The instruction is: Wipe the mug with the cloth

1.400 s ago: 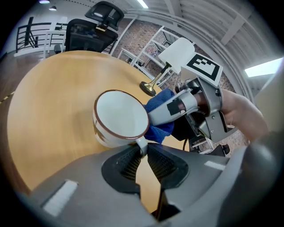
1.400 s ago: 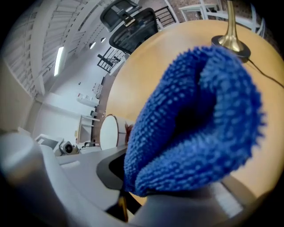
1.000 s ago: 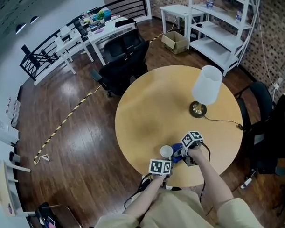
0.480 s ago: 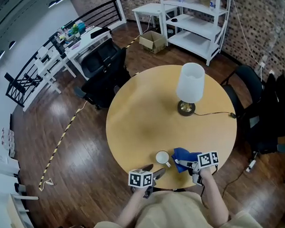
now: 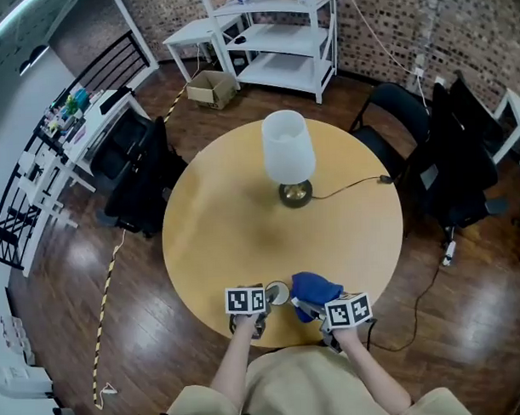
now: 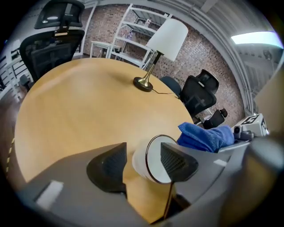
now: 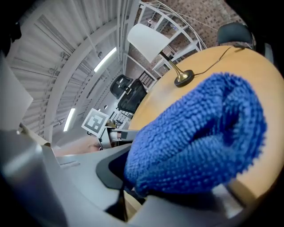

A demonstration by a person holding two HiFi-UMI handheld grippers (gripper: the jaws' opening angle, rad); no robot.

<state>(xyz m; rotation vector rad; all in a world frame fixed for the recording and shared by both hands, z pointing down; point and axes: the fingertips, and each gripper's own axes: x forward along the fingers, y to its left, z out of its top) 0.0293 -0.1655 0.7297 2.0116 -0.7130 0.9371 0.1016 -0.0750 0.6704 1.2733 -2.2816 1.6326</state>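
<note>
A white mug [image 5: 277,293] with a dark rim stands near the front edge of the round wooden table [image 5: 235,220]. My left gripper [image 5: 263,303] reaches it from the near side. In the left gripper view the mug [image 6: 138,160] sits between the jaws of the left gripper [image 6: 142,162], the right pad over its mouth and a strip of table showing between the left pad and its wall. The jaws are closing. Just right of the mug, my right gripper [image 5: 308,310] is shut on a bunched blue cloth [image 5: 314,287], which fills the right gripper view [image 7: 199,137].
A white-shaded lamp [image 5: 289,154] on a brass base stands at the table's far middle, its cord trailing right. Black office chairs [image 5: 450,166] and white shelves [image 5: 279,36] ring the table. The front table edge lies right under both grippers.
The right gripper drew the cloth back from the mug, then returned beside it. The left gripper pulled off, opened, and now has the mug between its jaws. The head view has turned.
</note>
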